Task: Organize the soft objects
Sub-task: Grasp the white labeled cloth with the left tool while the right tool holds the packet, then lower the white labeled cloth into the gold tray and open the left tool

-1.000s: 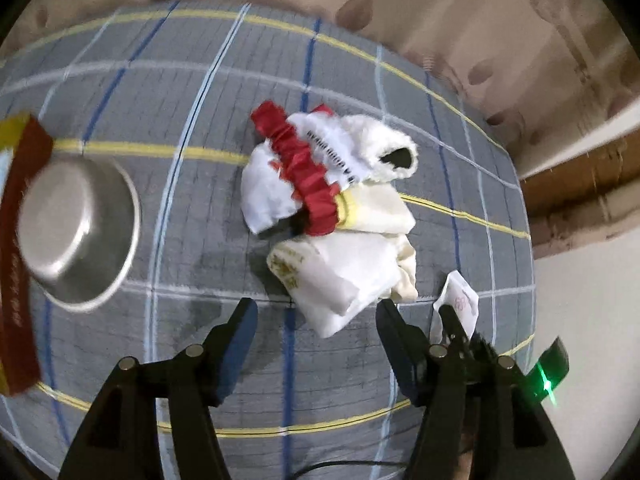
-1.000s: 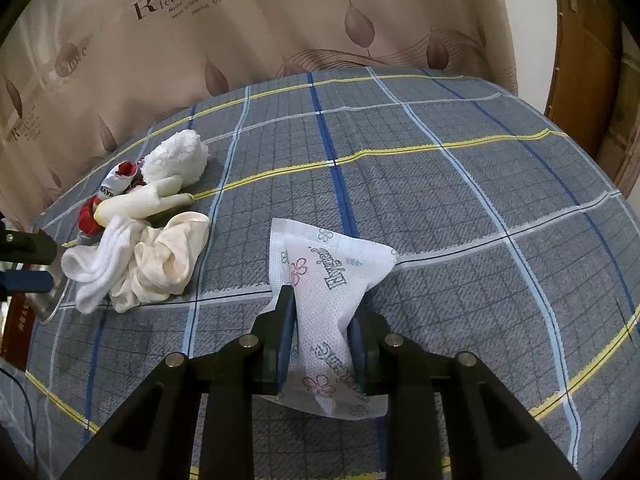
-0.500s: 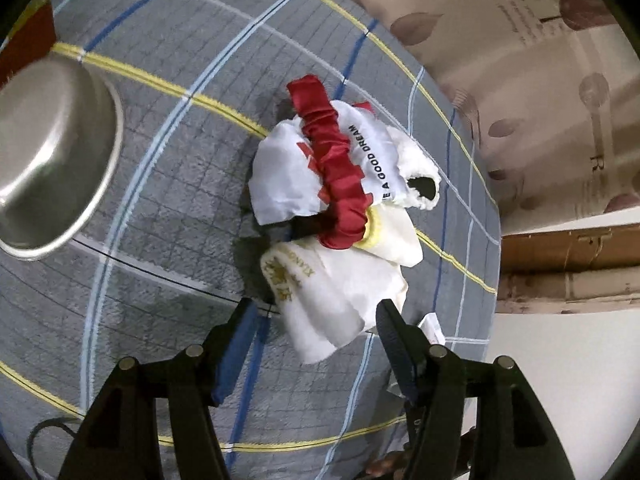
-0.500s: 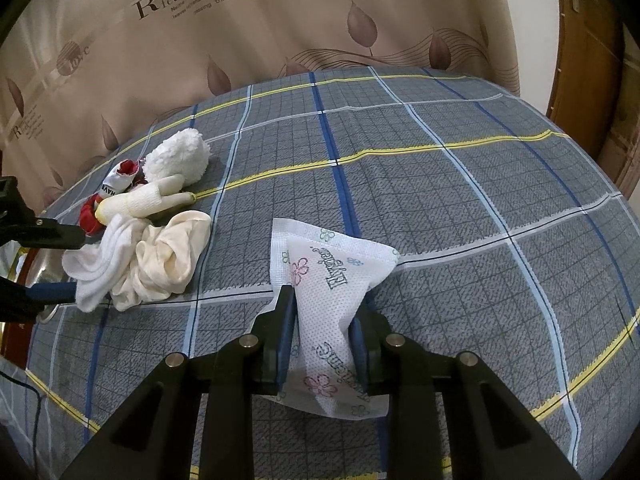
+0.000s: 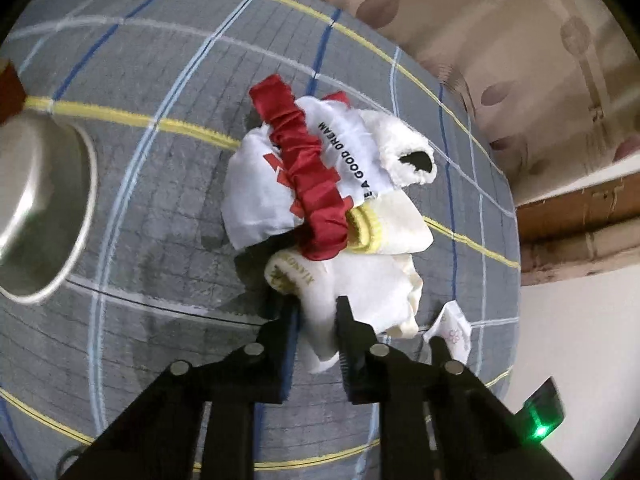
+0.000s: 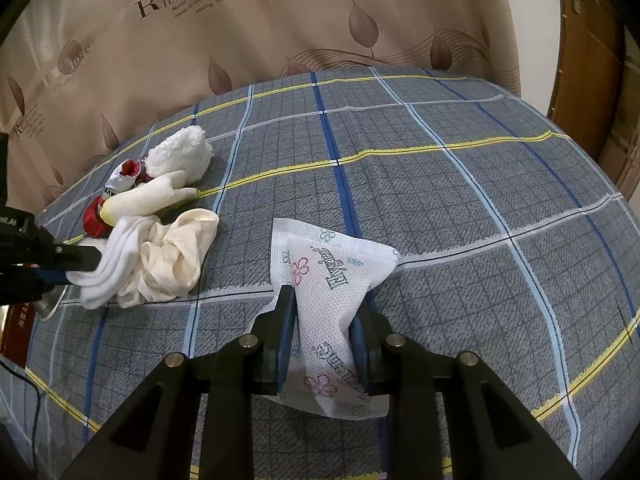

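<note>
A pile of soft things lies on the plaid cover: a red scrunchie (image 5: 316, 184), a white printed cloth (image 5: 344, 140), a fluffy white piece (image 5: 404, 140), a cream sock with a yellow cuff (image 5: 392, 224) and a white sock (image 5: 360, 276). My left gripper (image 5: 316, 312) is closing its jaws, and the near end of the white sock is pinched between them. The right wrist view shows the same grip at the left edge (image 6: 80, 264) on the white sock (image 6: 112, 264), beside a cream scrunchie (image 6: 176, 256). My right gripper (image 6: 324, 312) is shut on a white flower-printed tissue packet (image 6: 336, 276) resting on the cover.
A steel bowl (image 5: 36, 216) sits left of the pile, with a red box (image 5: 10, 88) behind it. The grey plaid cover (image 6: 480, 200) stretches right of the packet. A beige leaf-print curtain (image 6: 280, 20) backs the surface, and a wooden door (image 6: 592, 60) stands at the far right.
My left gripper moved in over the pile and its jaws came together on the white sock's near end. The right gripper and its packet have not moved.
</note>
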### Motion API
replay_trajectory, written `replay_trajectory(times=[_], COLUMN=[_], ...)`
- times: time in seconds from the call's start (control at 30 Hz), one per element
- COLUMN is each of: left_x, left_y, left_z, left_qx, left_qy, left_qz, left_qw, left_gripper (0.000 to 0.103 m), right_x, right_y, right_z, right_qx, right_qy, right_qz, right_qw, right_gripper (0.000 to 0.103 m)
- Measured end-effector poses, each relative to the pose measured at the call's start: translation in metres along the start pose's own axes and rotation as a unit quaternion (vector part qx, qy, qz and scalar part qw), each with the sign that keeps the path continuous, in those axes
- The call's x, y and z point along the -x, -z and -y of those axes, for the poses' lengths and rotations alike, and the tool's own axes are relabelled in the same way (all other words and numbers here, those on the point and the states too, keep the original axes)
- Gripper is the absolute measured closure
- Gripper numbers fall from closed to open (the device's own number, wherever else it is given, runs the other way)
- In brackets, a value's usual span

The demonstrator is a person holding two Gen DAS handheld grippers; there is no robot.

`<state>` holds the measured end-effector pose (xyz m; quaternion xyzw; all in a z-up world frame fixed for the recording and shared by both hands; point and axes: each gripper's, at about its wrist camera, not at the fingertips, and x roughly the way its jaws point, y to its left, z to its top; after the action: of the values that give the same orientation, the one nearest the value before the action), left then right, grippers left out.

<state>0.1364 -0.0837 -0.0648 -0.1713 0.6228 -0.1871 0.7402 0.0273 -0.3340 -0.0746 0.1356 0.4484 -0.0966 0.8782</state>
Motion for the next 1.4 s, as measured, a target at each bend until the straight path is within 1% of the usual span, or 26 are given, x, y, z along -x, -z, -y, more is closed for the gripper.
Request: replay_trajectory(times=[0.17,0.3,0.4,0.5,0.63,0.77,0.9,1.07,1.17,1.3,1.4], left_x=[0.013,0.024,0.033,0.044,0.056,0.07,0.089,0.115,0.128,0.146,0.161], left_y=[0.004,0.01,0.015,0.023,0.033,0.046,0.056,0.067,0.075,0.084,0.086], left_z=[0.01,0.009,0.011,0.012,0.009,0.004,-0.003,-0.022,-0.035,-0.056,-0.077], left_qx=[-0.05,-0.077,-0.105,-0.133,-0.156,-0.185,-0.216,-0.226,-0.229,-0.222,-0.206], left_qy=[-0.028,-0.044,-0.059,-0.064,-0.065,-0.078,-0.111,-0.136,-0.158,-0.176,-0.192], left_qz=[0.015,0.016,0.02,0.019,0.013,0.012,0.026,0.033,0.034,0.033,0.039], left_qw=[0.9983,0.9959,0.9925,0.9889,0.9855,0.9795,0.9698,0.9639,0.96,0.9586,0.9586], left_gripper=[0.087,0.087,0.087,0.087,0.087,0.087,0.087,0.087,0.087,0.087,0.087], right_x=[0.0,0.0,-0.001,-0.001,-0.001,-0.001,-0.001,-0.002,-0.002,-0.002,-0.002], right_y=[0.0,0.001,0.001,0.001,0.001,0.001,0.001,0.001,0.001,0.001,0.001], right_z=[0.0,-0.001,-0.001,-0.001,-0.001,-0.001,-0.002,-0.002,-0.002,-0.003,-0.003], right_qx=[0.0,0.0,0.0,0.0,0.001,0.001,0.001,0.001,0.002,0.002,0.002], right_qy=[0.0,0.0,0.0,0.0,0.001,0.0,0.0,0.0,0.001,0.001,0.001], right_qz=[0.0,0.0,0.0,0.0,0.0,0.0,0.0,0.0,0.0,0.0,0.0], right_qw=[1.0,1.0,1.0,1.0,1.0,1.0,1.0,1.0,1.0,1.0,1.0], right_gripper=[0.077,0.077,0.077,0.077,0.077,0.077,0.077,0.077,0.077,0.077,0.077])
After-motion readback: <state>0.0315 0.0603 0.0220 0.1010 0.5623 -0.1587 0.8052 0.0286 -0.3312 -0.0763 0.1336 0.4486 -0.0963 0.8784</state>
